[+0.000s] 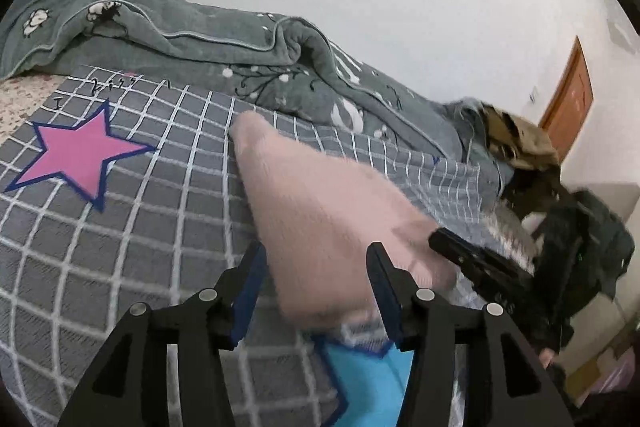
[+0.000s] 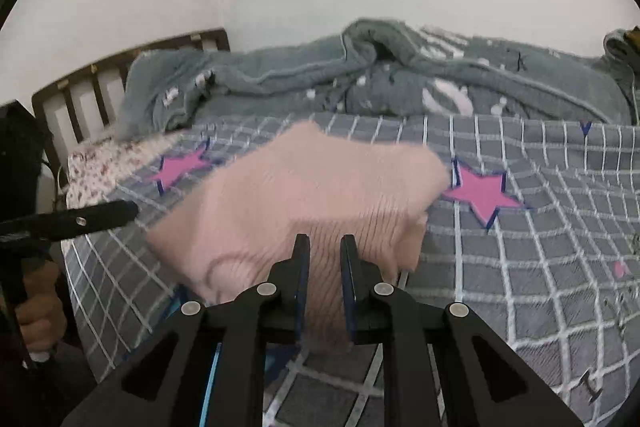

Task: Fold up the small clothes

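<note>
The pink sweater (image 2: 304, 195) is lying partly lifted over the checked bed sheet (image 2: 520, 267). The right tool (image 2: 325, 247) is pinching its near edge with jaws pressed close on the knit. The left tool (image 1: 316, 259) is standing spread, the cloth between its jaws but not gripped. To fold well, the person should be carrying the held edge evenly across. Both tools are pointing forward and somewhat downward; a hand (image 2: 38, 319) is gripping the left handle.

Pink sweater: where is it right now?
The pink sweater is lifted over the checked sheet, pinched in the right claw, between two pink stars; the open left claw straddles its left edge.
</note>
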The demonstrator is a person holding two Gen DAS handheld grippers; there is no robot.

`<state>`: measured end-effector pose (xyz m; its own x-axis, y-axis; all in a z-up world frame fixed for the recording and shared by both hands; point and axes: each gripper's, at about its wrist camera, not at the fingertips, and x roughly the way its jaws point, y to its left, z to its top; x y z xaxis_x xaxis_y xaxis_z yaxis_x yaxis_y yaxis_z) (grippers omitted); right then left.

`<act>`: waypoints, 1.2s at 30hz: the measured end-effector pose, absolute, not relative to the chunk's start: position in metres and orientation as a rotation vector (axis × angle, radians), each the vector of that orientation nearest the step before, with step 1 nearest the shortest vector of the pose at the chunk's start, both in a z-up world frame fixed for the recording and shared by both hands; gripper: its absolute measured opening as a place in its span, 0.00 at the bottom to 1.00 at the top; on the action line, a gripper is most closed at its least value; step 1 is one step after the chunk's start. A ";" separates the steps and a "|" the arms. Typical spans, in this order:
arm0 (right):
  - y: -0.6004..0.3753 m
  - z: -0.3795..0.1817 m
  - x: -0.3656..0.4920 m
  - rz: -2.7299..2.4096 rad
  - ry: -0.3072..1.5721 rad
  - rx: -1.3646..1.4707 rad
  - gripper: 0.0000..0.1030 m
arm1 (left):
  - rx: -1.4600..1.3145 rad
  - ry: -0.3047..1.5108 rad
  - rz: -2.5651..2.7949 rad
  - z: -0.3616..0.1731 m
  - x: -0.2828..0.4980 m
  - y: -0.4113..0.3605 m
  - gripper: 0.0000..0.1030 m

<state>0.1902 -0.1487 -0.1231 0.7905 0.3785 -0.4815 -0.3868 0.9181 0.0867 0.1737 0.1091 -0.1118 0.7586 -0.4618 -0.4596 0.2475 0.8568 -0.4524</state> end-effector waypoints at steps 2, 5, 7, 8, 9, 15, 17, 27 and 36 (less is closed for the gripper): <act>-0.150 -0.118 0.196 0.387 0.488 -0.012 0.17 | -0.383 0.583 -0.387 -0.107 0.189 0.099 0.48; -0.150 -0.122 0.213 0.361 0.510 -0.006 0.19 | -0.355 0.597 -0.369 -0.104 0.213 0.081 0.48; -0.148 -0.130 0.223 0.349 0.541 -0.030 0.18 | -0.329 0.635 -0.342 -0.108 0.225 0.073 0.48; -0.148 -0.135 0.226 0.340 0.558 -0.040 0.16 | -0.319 0.650 -0.333 -0.112 0.228 0.071 0.48; -0.149 -0.139 0.228 0.326 0.573 -0.043 0.14 | -0.306 0.659 -0.322 -0.115 0.229 0.070 0.48; -0.156 -0.144 0.234 0.307 0.596 -0.011 0.10 | -0.185 0.680 -0.288 -0.128 0.222 0.069 0.54; -0.156 -0.144 0.234 0.309 0.598 -0.010 0.10 | -0.179 0.681 -0.290 -0.129 0.222 0.070 0.56; -0.155 -0.117 0.254 0.302 0.574 0.011 0.19 | -0.204 0.637 -0.273 -0.113 0.235 0.071 0.56; -0.161 -0.141 0.289 0.296 0.630 0.057 0.24 | -0.179 0.690 -0.201 -0.118 0.265 0.063 0.56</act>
<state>0.2887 -0.1612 -0.1408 0.7672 0.2896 -0.5723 -0.2553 0.9564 0.1417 0.2653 0.0626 -0.1178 0.7532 -0.2423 -0.6115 0.1240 0.9653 -0.2297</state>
